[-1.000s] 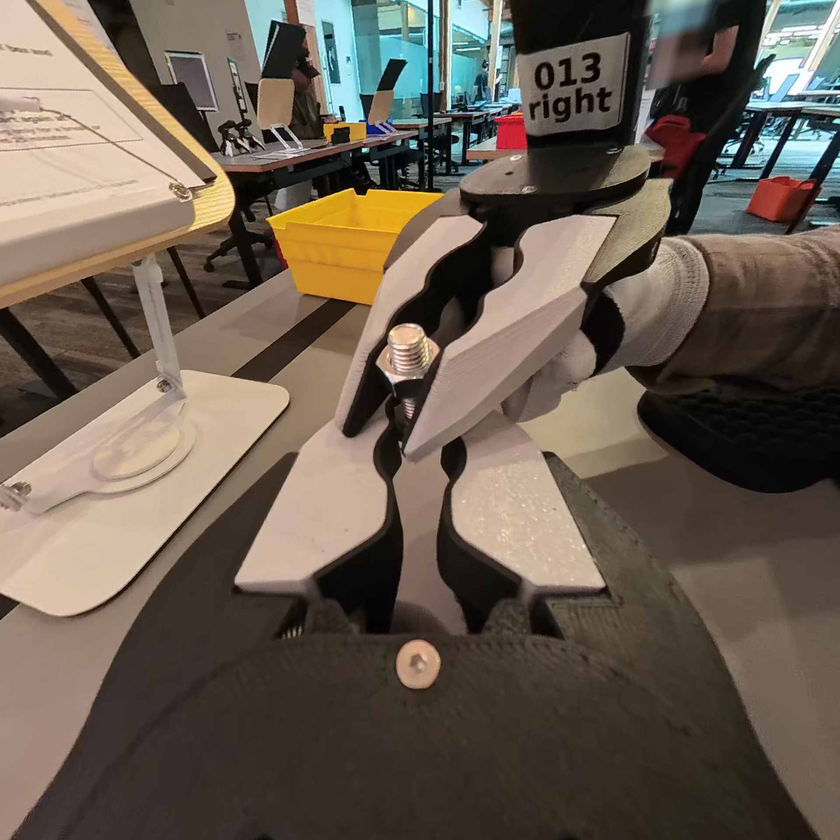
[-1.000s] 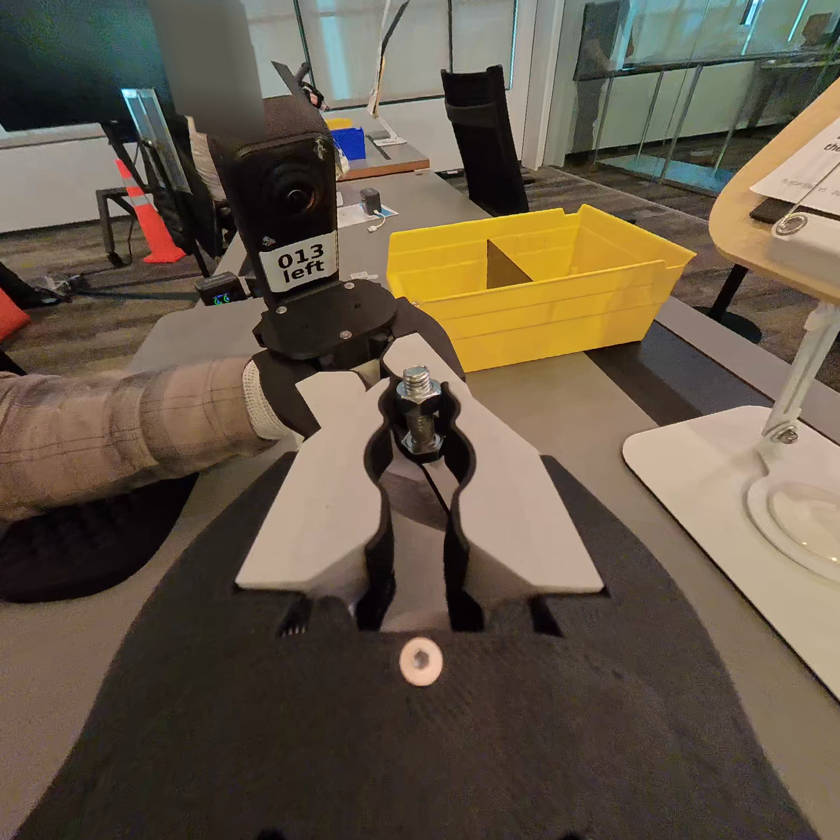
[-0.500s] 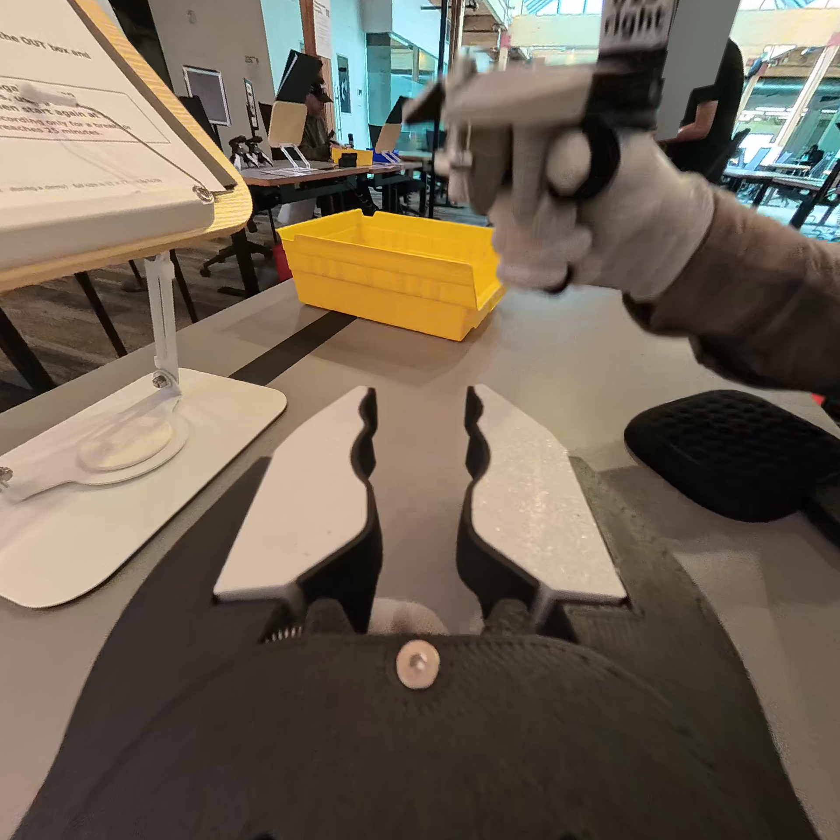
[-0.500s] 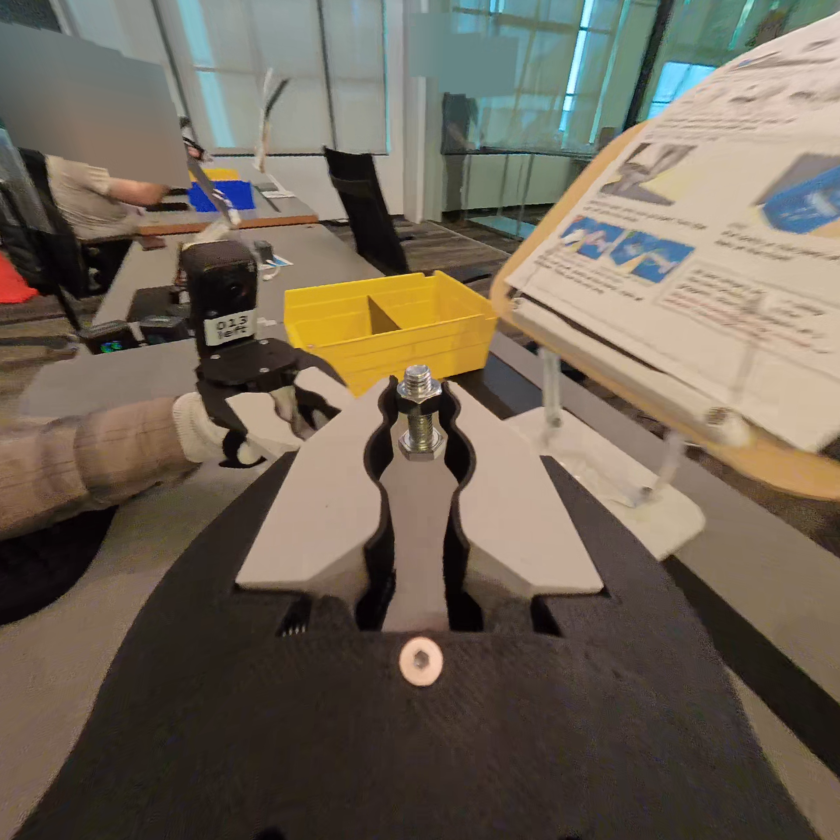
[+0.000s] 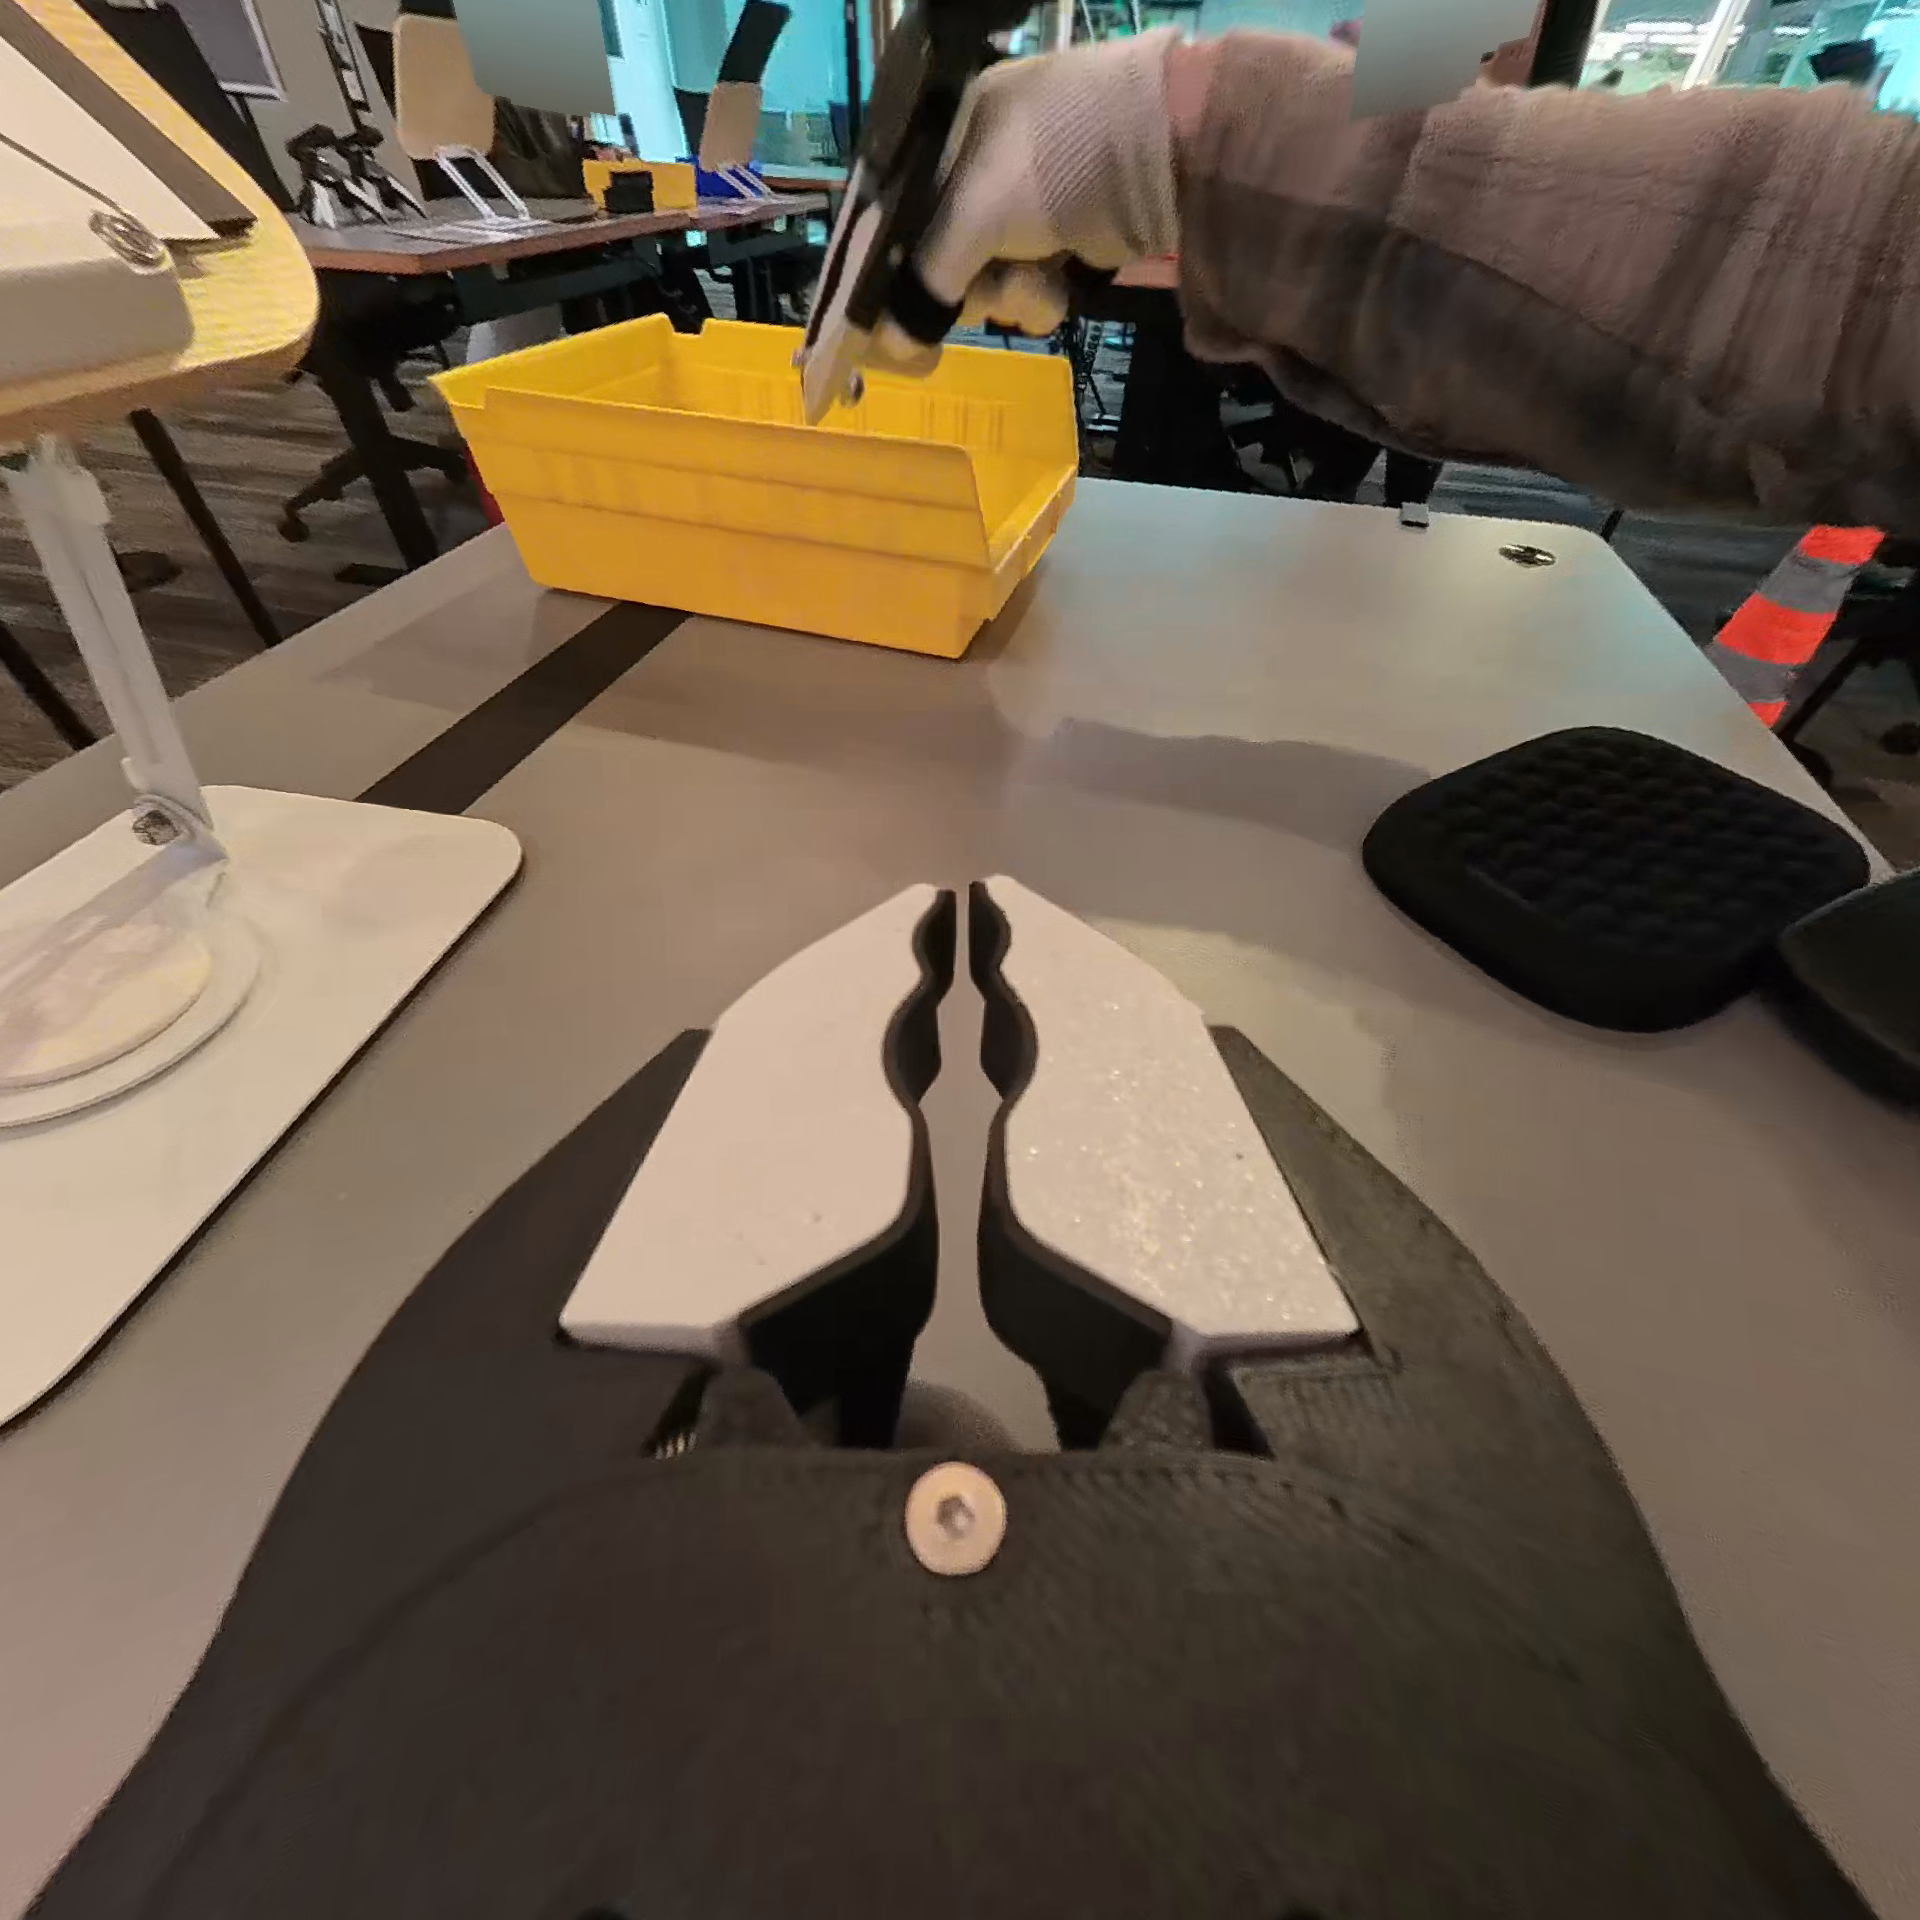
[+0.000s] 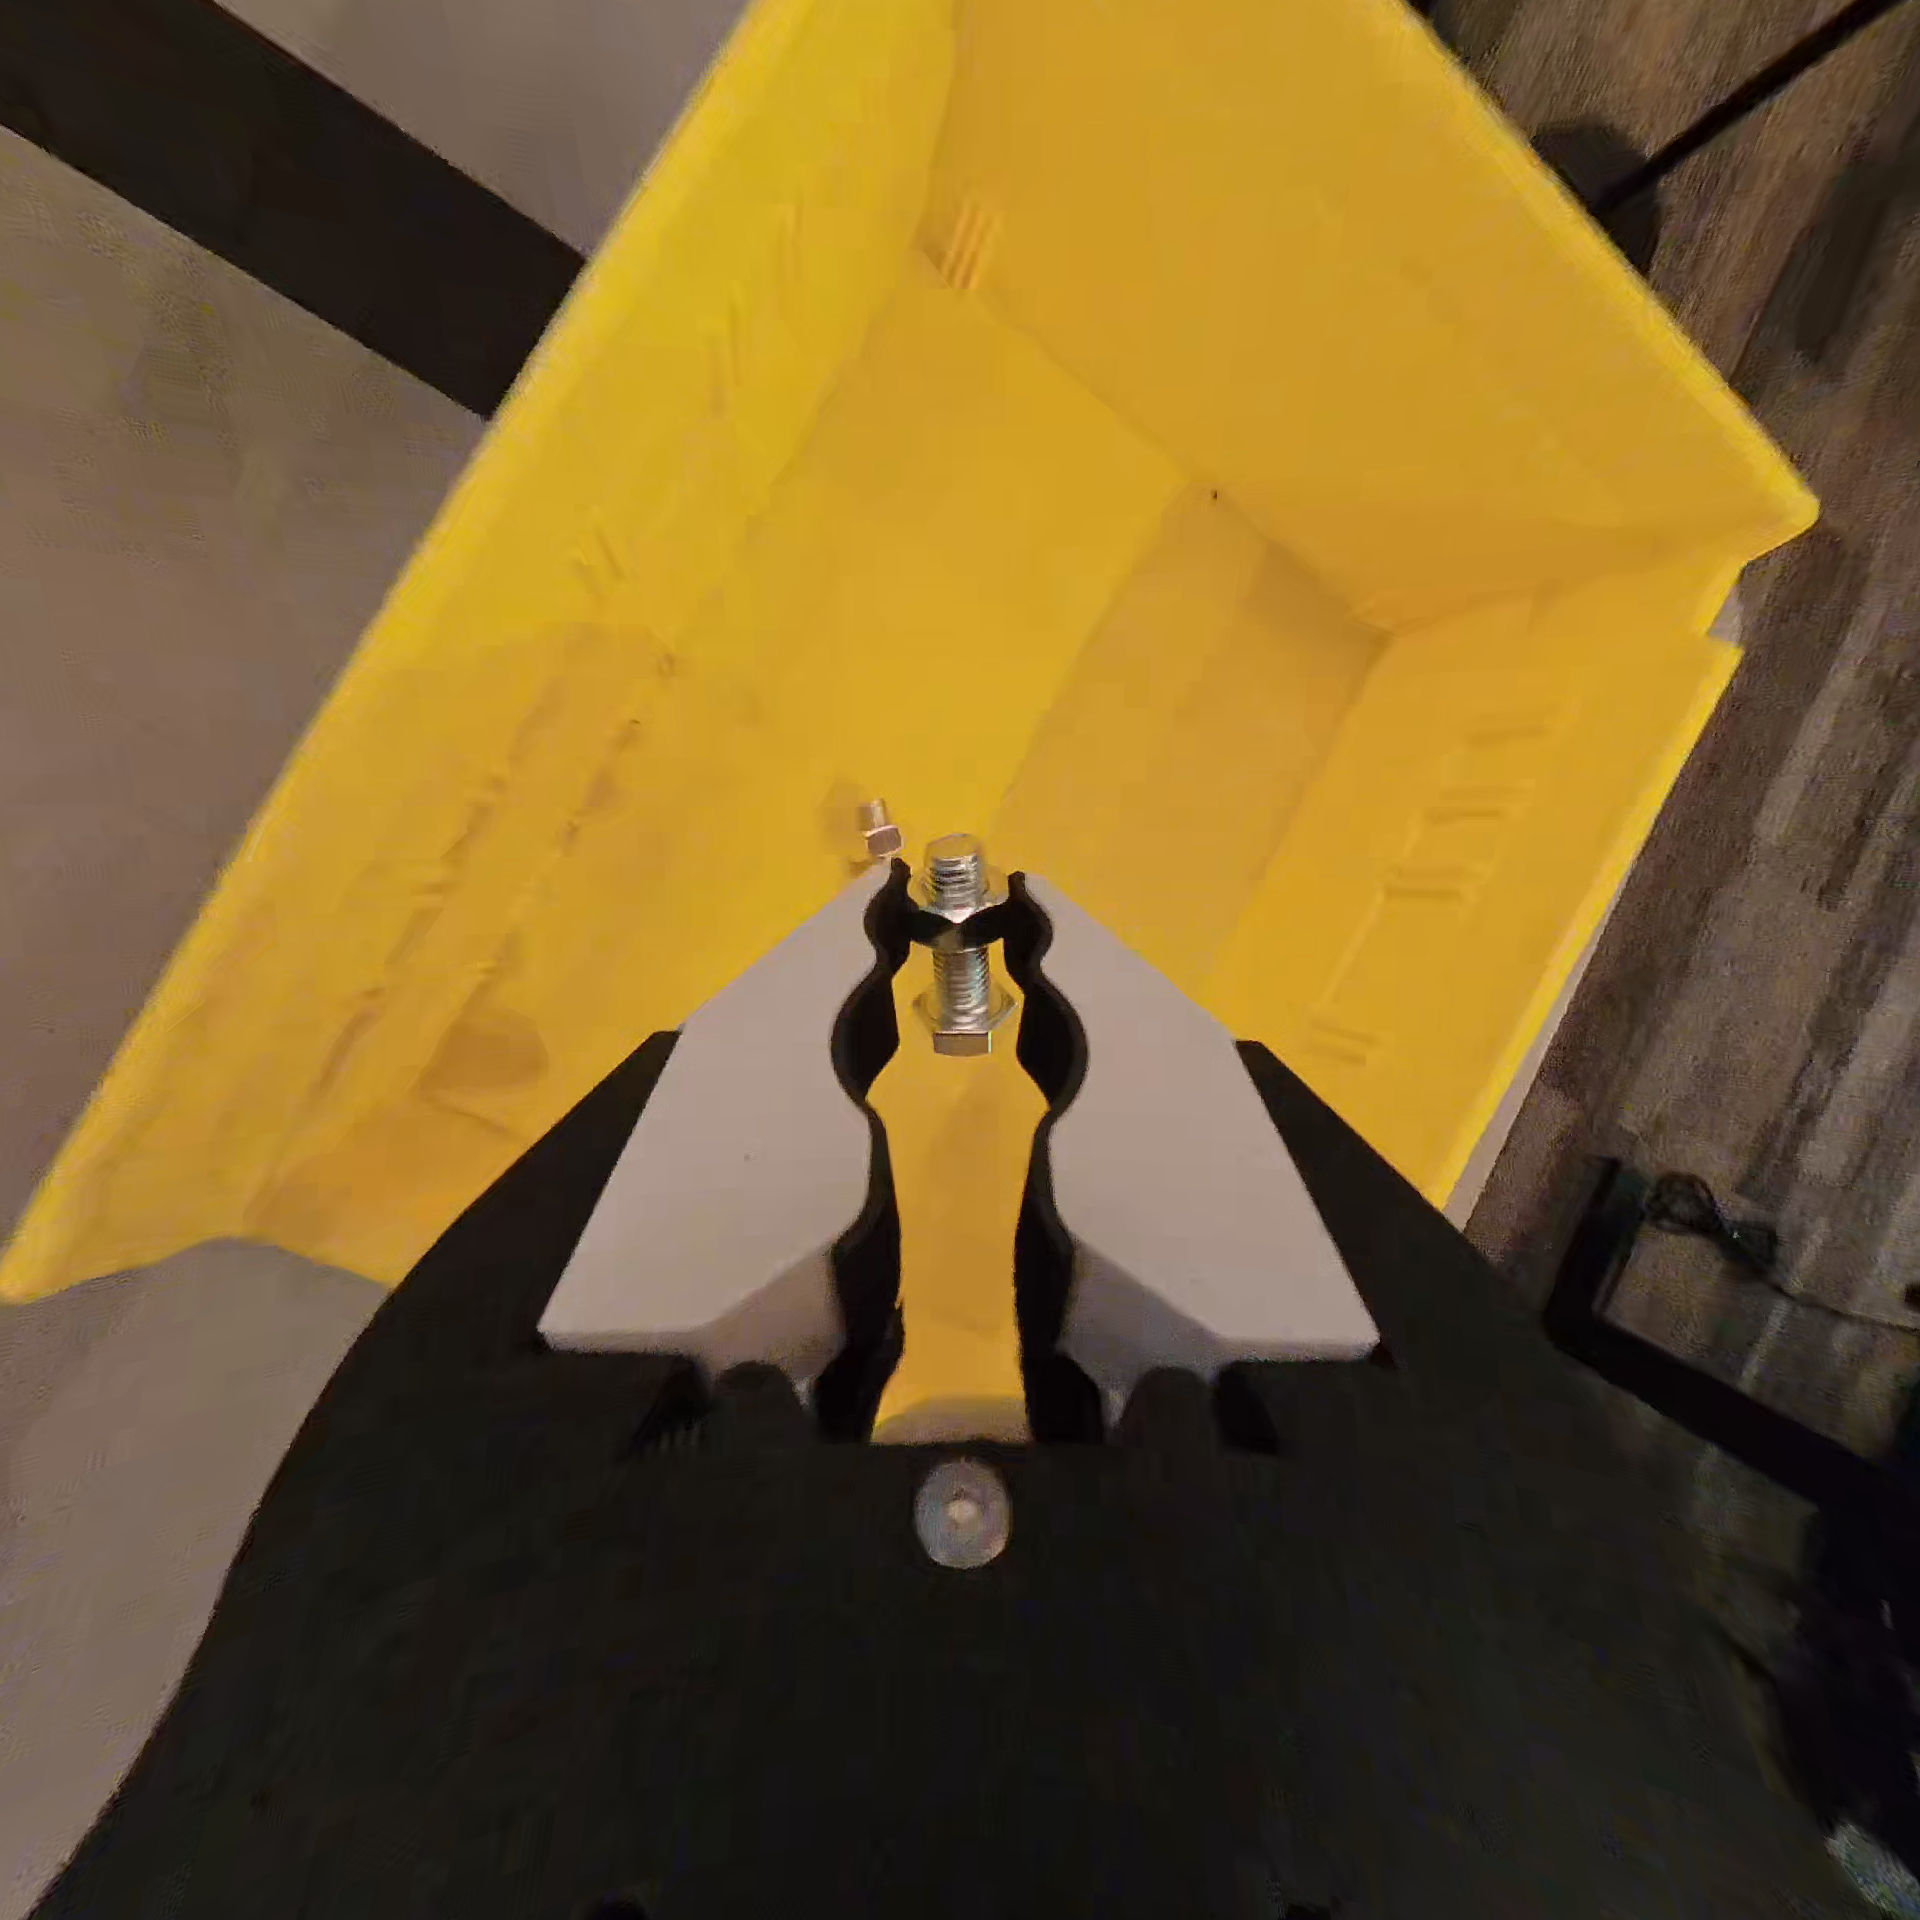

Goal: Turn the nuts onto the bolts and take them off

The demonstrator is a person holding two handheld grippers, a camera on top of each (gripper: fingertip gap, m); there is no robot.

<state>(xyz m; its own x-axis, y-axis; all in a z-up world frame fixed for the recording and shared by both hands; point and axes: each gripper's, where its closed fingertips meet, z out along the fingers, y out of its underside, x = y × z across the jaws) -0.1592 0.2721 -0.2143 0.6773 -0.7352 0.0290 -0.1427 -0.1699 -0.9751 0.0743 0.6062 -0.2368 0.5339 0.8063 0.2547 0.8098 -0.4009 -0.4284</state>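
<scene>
My right gripper (image 6: 954,883) is shut on a steel bolt with a nut (image 6: 956,940) threaded on it, gripping at the nut, the bolt head toward me. It points down into the yellow bin (image 6: 1143,540), where another small bolt (image 6: 878,831) lies on the floor. In the left wrist view the right gripper (image 5: 831,390) hangs over the yellow bin (image 5: 748,540), held by a gloved hand. My left gripper (image 5: 961,902) is shut and empty, low over the grey table (image 5: 1143,727).
A white stand base (image 5: 260,987) with a clear post and a wooden board is at the left. A black padded rest (image 5: 1610,873) lies at the right. A dark stripe (image 5: 520,717) runs across the table toward the bin. Desks and chairs are beyond. My right fingertips sit around 40 cm from my left ones.
The right gripper carried the nutted bolt away from the left gripper and tipped down over the yellow bin. The left gripper let go of the bolt, opened, then closed empty.
</scene>
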